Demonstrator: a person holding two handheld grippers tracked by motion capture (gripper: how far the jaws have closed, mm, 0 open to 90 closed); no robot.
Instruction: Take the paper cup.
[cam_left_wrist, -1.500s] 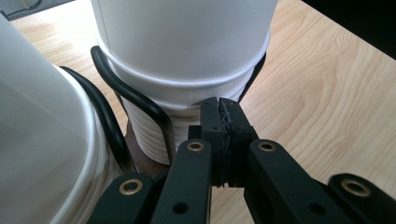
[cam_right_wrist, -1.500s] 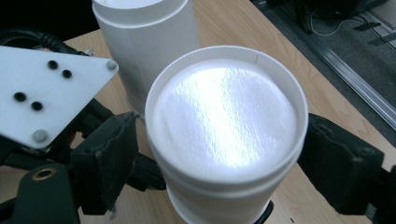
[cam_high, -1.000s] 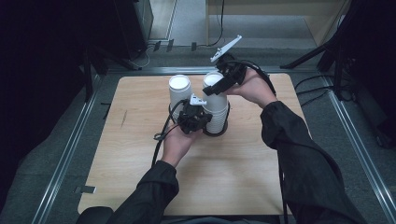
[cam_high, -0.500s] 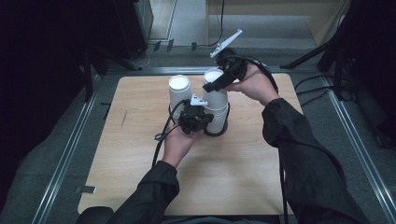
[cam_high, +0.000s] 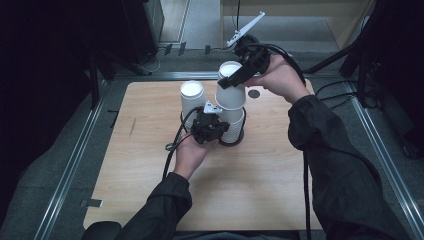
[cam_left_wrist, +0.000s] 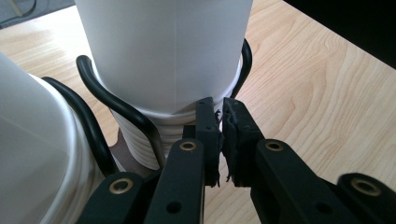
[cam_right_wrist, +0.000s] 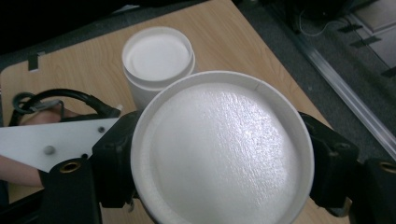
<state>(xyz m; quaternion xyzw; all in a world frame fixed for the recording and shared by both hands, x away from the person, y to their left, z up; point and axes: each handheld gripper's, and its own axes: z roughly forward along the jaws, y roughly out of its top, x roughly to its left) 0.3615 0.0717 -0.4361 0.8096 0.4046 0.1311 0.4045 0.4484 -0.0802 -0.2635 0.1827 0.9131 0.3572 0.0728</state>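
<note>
- The left hand-held gripper (cam_high: 216, 126) sits low on the tabletop (cam_high: 260, 190), its tips at the base of the cup stack (cam_high: 232, 125).
- The left gripper view brings that base up close: the black jaws are all but shut, only a thin gap between them, pinching the stacked rims (cam_left_wrist: 168, 135) of the pile. They have just been easing open a little, with the rim edge still between the pads.
- That view also shows a black wire ring (cam_left_wrist: 116, 105) curving round the foot of the stack, which in the high view is just a dark loop.
- The right hand-held gripper (cam_high: 239, 76) is clamped on a single upturned white cup (cam_high: 230, 92), one jaw on each side of its wall.
- The right gripper view looks straight down on that cup's white base (cam_right_wrist: 222, 149), both black jaws pressed against its sides, with the left gripper's pale plate (cam_right_wrist: 51, 142) below it.
- Farther back stands a second cup stack (cam_high: 192, 97), just beside the first; the right gripper view shows its recessed top (cam_right_wrist: 158, 56).
- Against the earlier frames, the held cup is higher and nearly clear of the pile, while the left hand has kept its place.
</note>
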